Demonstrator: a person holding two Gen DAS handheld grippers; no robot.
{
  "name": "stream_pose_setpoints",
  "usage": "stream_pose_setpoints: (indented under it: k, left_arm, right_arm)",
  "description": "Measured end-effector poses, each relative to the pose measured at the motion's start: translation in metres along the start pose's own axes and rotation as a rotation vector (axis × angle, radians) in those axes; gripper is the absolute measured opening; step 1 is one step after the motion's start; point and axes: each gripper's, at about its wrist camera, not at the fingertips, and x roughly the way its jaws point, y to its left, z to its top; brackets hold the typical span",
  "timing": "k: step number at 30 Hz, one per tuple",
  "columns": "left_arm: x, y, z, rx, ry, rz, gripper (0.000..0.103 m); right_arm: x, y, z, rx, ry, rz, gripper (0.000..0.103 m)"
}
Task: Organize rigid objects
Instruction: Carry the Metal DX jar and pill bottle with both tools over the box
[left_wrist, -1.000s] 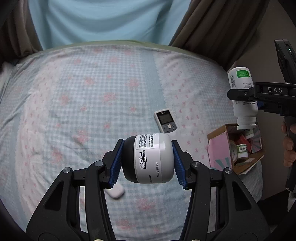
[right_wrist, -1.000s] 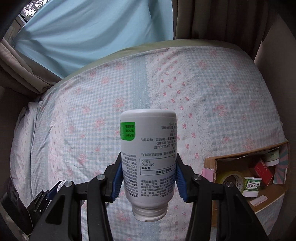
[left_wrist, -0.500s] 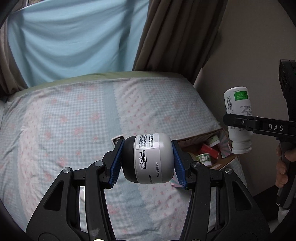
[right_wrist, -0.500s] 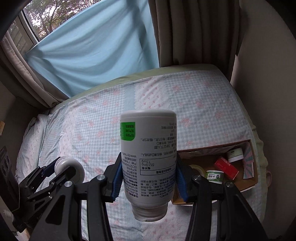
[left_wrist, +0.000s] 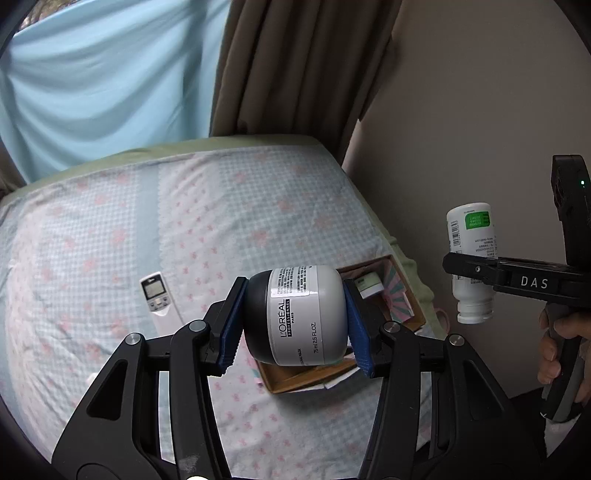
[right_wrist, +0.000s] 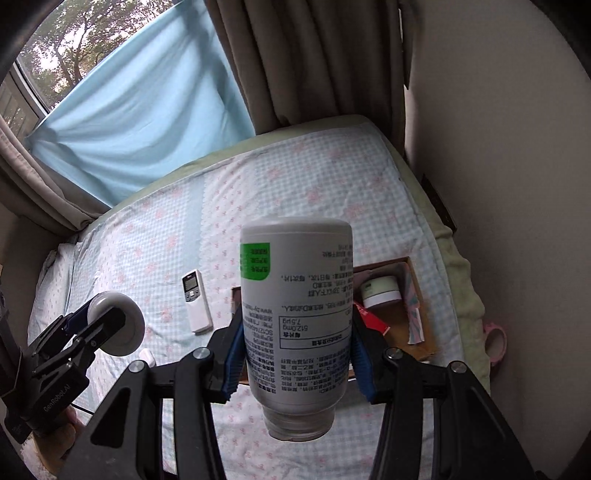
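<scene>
Both loads have swung over the open brown cardboard box (right_wrist: 415, 284): left gripper (left_wrist: 295, 321) clamps the grey-and-black cosmetic jar (left_wrist: 299, 317), right gripper (right_wrist: 295, 350) the inverted white plastic bottle (right_wrist: 295, 325); release probably follows.

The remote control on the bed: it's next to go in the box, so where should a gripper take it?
The remote control lies flat on the bedsheet, long and narrow. Probably best to come from straight above and close the fingers across its narrow width, on the two long edges near the middle. The soft sheet should let the fingertips press in beside it.

Bed (right_wrist: 325, 184) in checked floral sheet, brown curtains (right_wrist: 306, 62), blue drape (right_wrist: 147, 110), beige wall (right_wrist: 498, 166)
</scene>
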Motion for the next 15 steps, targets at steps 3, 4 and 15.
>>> stream_pose_setpoints:
  k: [3,4,15]
  left_arm:
    - [0.027,-0.022,0.0,-0.017,0.033,-0.014,0.046]
    - [0.037,-0.028,-0.001,-0.021,0.044,-0.016,0.046]
    - [0.15,-0.062,-0.003,-0.054,0.168,0.015,0.046]
  right_arm:
    - [0.017,-0.031,-0.002,0.011,0.041,-0.011,0.046]
    - [0.023,-0.04,-0.003,0.011,0.054,-0.013,0.046]
    - [0.1,-0.092,-0.011,-0.195,0.177,0.014,0.046]
